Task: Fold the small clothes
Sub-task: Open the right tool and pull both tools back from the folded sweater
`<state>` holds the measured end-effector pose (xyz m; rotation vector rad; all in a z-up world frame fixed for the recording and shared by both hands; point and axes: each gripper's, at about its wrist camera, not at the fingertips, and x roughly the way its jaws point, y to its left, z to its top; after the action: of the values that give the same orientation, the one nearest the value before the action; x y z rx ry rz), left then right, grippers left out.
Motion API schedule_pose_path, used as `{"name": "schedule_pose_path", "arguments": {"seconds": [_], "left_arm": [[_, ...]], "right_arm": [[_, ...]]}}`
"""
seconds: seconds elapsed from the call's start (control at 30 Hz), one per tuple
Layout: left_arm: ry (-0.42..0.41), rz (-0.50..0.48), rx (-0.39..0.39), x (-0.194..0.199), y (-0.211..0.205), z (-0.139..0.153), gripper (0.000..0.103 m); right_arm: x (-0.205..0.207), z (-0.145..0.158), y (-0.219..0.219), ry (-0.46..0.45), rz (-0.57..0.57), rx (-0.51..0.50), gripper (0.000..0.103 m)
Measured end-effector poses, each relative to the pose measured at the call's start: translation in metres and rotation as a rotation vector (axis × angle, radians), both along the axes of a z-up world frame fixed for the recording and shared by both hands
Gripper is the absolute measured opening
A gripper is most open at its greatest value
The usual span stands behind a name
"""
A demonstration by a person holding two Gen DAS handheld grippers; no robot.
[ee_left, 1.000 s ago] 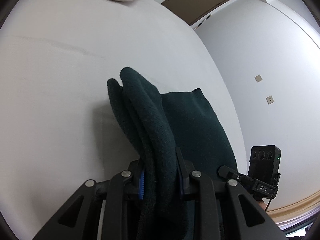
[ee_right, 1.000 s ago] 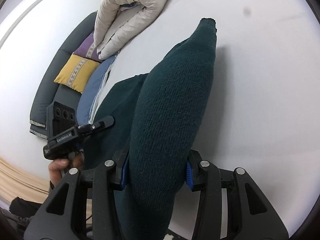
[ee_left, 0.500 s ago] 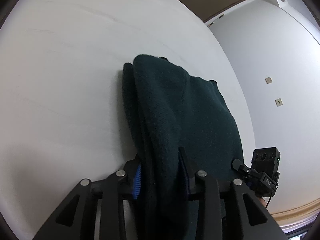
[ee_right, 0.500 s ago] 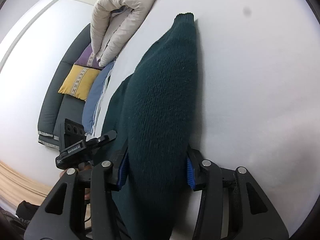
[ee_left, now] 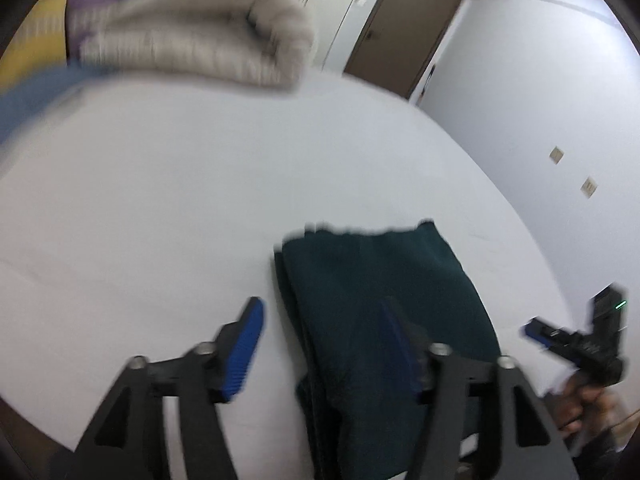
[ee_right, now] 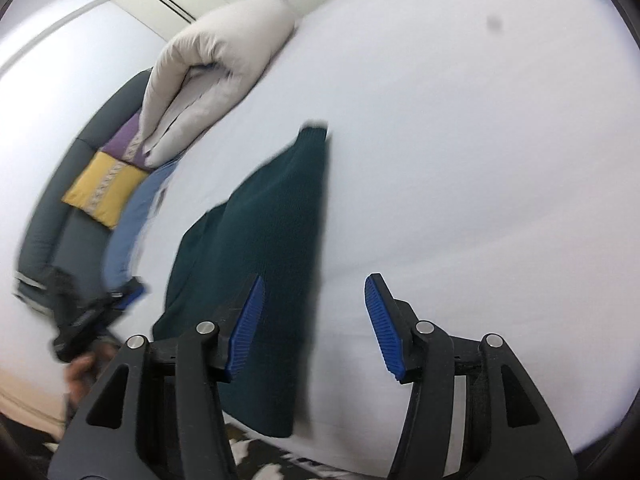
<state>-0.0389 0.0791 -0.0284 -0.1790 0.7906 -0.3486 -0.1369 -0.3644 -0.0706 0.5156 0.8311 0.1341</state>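
The folded dark green sweater [ee_right: 272, 248] lies near the bed's [ee_right: 480, 160] front edge, its long axis running away across open white sheet. Both the left gripper [ee_left: 328, 344] and right gripper [ee_right: 314, 320] have just been opening, fingers apart and gripping nothing.

Both claws release the garment [ee_left: 384, 304]. The left claw [ee_left: 328, 340] has just been opening; its pads [ee_left: 244, 348] no longer press the cloth, which lies folded on the bed [ee_left: 160, 208]. The right claw [ee_right: 316, 320] has also been opening and now stands clear, with the garment lying partly between its jaws.
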Motion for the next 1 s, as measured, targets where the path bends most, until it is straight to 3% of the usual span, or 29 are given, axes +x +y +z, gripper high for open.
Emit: {"name": "schedule_pose_path", "arguments": {"seconds": [0.1,0.13,0.17,0.23,0.33,0.4,0.57,0.63,0.7,0.87,1.0], "left_arm": [[-0.181,0.027,0.074,-0.028,-0.015,0.031,0.096],[-0.230,0.035,0.094,-0.035,-0.016,0.039,0.101],[-0.293,0.048,0.122,-0.042,-0.026,0.050,0.103],[-0.385,0.056,0.165,-0.058,-0.035,0.065,0.103],[-0.486,0.076,0.225,-0.077,-0.046,0.086,0.103],[-0.529,0.097,0.247,-0.085,-0.049,0.100,0.103],[-0.439,0.131,0.295,-0.081,-0.051,0.114,0.103],[-0.423,0.148,0.305,-0.074,-0.052,0.110,0.103],[-0.349,0.159,0.316,-0.062,-0.052,0.100,0.103],[-0.159,0.170,0.296,-0.044,-0.040,0.062,0.103],[-0.087,0.173,0.336,-0.042,-0.039,0.034,0.103]], "right_arm": [[-0.014,0.037,0.021,-0.109,-0.022,-0.166,0.055],[-0.017,0.047,0.028,-0.143,-0.031,-0.204,0.065],[-0.022,0.060,0.037,-0.191,-0.047,-0.254,0.071],[-0.032,0.079,0.052,-0.279,-0.077,-0.323,0.098],[-0.051,0.108,0.077,-0.438,-0.139,-0.425,0.103],[-0.054,0.122,0.089,-0.471,-0.128,-0.468,0.103],[-0.055,0.150,0.109,-0.468,-0.084,-0.464,0.103],[-0.052,0.151,0.108,-0.413,-0.090,-0.430,0.103],[-0.051,0.150,0.110,-0.363,-0.082,-0.391,0.103],[-0.029,0.116,0.121,-0.200,-0.084,-0.392,0.103],[-0.013,0.080,0.125,-0.079,-0.087,-0.391,0.103]]}}
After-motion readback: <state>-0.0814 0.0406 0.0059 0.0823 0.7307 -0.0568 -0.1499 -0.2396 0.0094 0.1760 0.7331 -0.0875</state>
